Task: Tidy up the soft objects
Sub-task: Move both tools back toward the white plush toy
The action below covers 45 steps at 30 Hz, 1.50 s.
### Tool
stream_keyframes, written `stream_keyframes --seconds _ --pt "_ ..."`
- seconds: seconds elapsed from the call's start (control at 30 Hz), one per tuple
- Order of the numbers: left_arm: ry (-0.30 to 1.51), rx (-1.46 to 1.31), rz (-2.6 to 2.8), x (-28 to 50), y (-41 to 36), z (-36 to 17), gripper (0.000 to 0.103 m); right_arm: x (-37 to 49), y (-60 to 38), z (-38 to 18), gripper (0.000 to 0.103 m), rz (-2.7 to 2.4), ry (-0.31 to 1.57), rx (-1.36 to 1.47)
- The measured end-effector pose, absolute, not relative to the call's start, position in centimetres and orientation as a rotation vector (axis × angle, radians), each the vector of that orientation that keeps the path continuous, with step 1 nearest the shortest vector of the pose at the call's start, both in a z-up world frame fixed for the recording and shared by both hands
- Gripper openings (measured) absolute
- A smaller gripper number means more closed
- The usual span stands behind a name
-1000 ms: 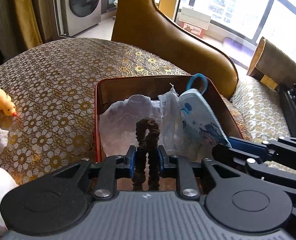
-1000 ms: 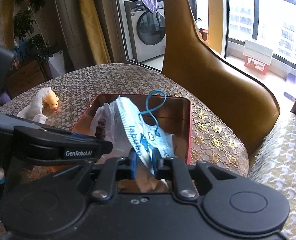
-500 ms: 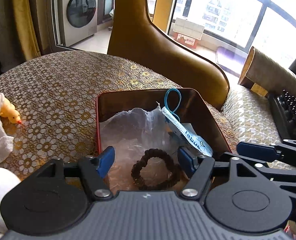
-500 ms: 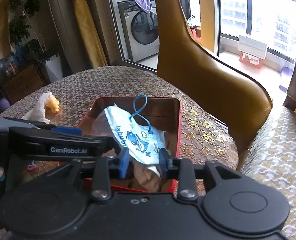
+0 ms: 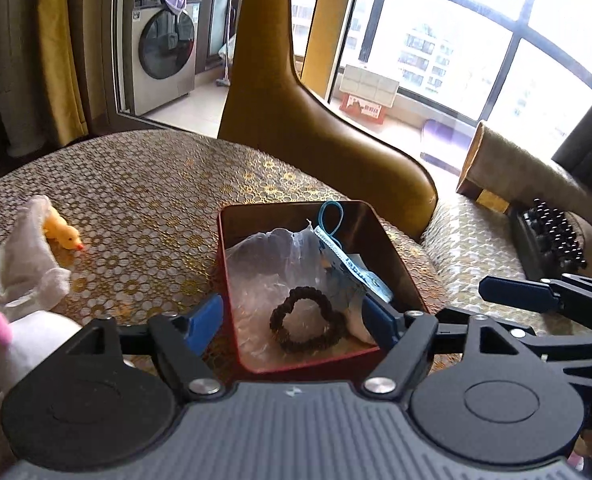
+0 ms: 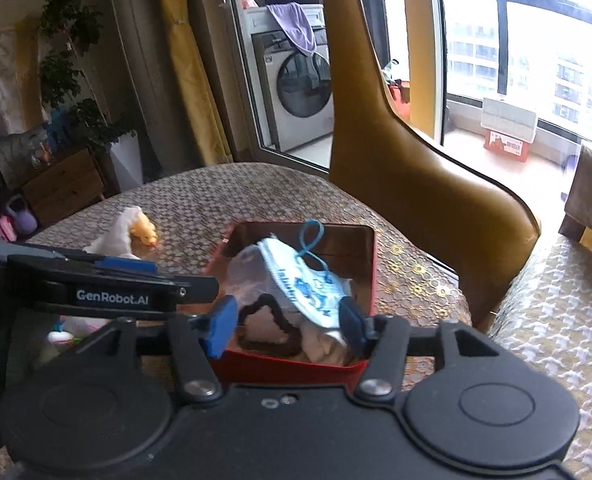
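A red tin box (image 5: 391, 254) (image 6: 369, 256) stands on the patterned table. In it lie a clear plastic bag (image 5: 272, 256), a dark brown hair tie (image 5: 307, 324) (image 6: 266, 326) and a white-and-blue child's face mask (image 5: 351, 270) (image 6: 307, 288) with blue ear loops. My left gripper (image 5: 294, 322) is open and empty, above the box's near edge. My right gripper (image 6: 288, 322) is open and empty, just behind the box; the mask rests free between its fingers.
A yellow rubber duck (image 5: 62, 232) (image 6: 144, 230) and a white cloth (image 5: 24, 256) lie on the table at the left. A white plush toy (image 5: 20, 344) sits near the left edge. A tan leather chair (image 5: 319, 128) stands behind the table. A cushioned seat (image 5: 479, 248) is at right.
Both grippers opened and pulled back and up. The left one let go of the hair tie, which now lies flat in the box. The right one let go of the mask.
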<state>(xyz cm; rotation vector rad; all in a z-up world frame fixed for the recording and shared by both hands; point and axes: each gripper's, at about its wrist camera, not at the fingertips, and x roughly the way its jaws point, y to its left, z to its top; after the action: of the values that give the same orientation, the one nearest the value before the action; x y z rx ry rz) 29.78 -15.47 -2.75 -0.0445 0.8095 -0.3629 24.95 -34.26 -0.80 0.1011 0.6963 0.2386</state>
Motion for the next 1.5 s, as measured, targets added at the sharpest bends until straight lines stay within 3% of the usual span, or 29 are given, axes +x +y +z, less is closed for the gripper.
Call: stream_keyframes --seconds 0.2,0.27,0.5,0.77,0.97,1.5 --pt "0.778 -0.060 -0.362 26.3 -13.0 -0.9 0.077 22.5 -33.1 1.1 0.064 0.255 0.653 0.110" --pt "0.765 -0.069 -0.357 25.2 -12.1 -0.4 0.084 21.7 -32.7 1.7 0.065 0.263 0.646 0.120" --pt "0.735 -0.109 -0.343 21.8 -8.0 0.7 0.085 18.8 -30.2 3.4 0.078 0.296 0.604 0.111" --pt "0.722 -0.110 -0.310 18.2 -2.1 0.8 0.093 16.6 -25.7 3.8 0.088 0.351 0.573 0.102" --pt "0.713 -0.111 -0.243 15.7 3.7 0.4 0.101 15.4 -22.1 3.6 0.088 0.382 0.574 0.099" --pt "0.693 -0.131 -0.118 12.8 13.2 -2.5 0.101 12.1 -14.3 3.0 0.089 0.470 0.582 0.036"
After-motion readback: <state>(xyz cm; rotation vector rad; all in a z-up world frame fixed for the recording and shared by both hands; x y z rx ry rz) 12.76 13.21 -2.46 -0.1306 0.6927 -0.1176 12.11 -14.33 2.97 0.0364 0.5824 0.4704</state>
